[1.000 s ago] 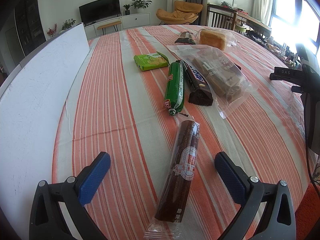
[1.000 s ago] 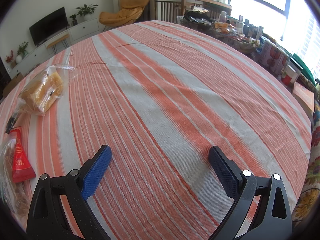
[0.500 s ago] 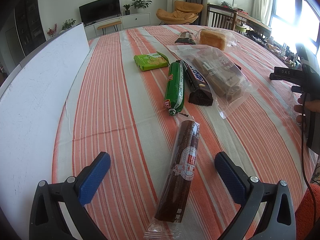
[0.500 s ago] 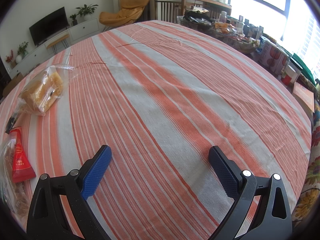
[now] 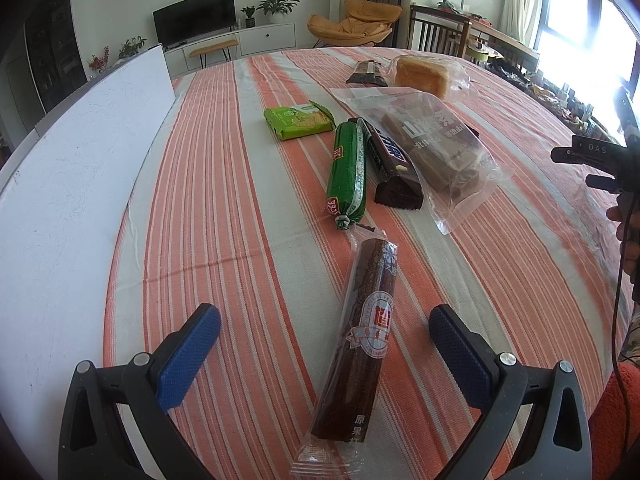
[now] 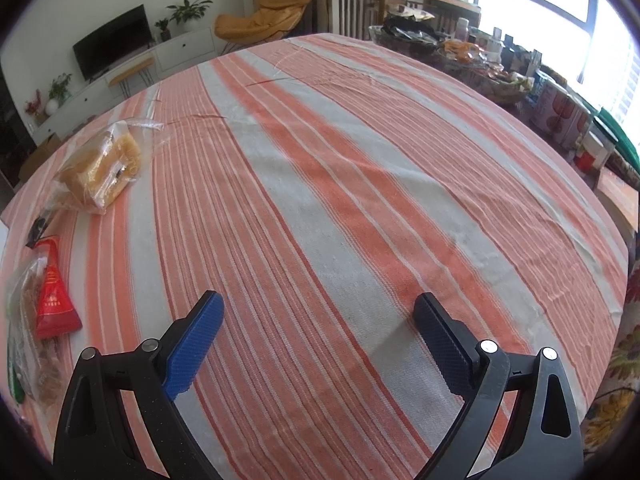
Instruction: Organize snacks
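In the left wrist view my left gripper (image 5: pixel 324 324) is open above a long brown snack roll (image 5: pixel 360 332) that lies between its fingers on the striped cloth. Beyond lie a green sausage pack (image 5: pixel 347 168), a dark chocolate bar (image 5: pixel 390 162), a clear bag of brown cakes (image 5: pixel 436 144), a green cracker pack (image 5: pixel 298 119), a small dark bar (image 5: pixel 368 74) and bagged bread (image 5: pixel 424 74). My right gripper (image 6: pixel 318 308) is open and empty over bare cloth; bagged bread (image 6: pixel 100 168) and a red-labelled clear bag (image 6: pixel 48 304) lie at its left.
A white board (image 5: pixel 80 168) runs along the table's left side. The right gripper's body and the hand holding it (image 5: pixel 624 216) show at the right edge of the left wrist view. Cluttered baskets and jars (image 6: pixel 520 76) stand past the table's far right edge.
Both grippers have stayed still. The hand holding the right gripper has come into sight at the right edge of the left wrist view.
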`<state>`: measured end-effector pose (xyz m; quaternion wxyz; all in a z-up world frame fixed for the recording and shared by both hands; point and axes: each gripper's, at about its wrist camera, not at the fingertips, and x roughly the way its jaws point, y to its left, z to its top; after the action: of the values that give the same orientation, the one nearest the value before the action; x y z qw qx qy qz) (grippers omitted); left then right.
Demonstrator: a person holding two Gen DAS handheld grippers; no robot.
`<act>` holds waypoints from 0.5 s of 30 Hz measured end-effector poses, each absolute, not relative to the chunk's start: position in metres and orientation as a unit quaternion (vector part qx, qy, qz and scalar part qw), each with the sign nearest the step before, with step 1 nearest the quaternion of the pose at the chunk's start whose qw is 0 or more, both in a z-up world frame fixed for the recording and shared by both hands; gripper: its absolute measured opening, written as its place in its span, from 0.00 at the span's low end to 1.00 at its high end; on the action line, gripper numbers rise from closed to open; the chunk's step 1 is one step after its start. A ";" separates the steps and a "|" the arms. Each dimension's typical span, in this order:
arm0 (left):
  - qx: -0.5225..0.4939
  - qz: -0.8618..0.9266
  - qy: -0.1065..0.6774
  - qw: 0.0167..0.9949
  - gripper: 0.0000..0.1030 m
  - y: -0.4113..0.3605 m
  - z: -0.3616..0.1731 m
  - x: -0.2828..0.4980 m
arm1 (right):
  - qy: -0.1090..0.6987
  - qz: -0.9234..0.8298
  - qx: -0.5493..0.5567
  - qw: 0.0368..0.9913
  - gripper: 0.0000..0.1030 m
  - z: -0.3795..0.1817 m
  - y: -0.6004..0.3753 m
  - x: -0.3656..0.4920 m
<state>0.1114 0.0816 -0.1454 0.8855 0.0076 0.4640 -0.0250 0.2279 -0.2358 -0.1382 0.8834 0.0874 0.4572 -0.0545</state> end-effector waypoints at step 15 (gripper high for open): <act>0.050 -0.079 0.470 0.878 0.20 0.068 -0.132 0.099 | 0.479 0.194 0.100 0.850 0.94 -0.084 -0.133 0.175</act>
<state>0.0989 0.0682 -0.1323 0.8777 0.0499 0.4700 -0.0795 0.1754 -0.1334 -0.0841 0.8503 0.1000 0.4791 0.1937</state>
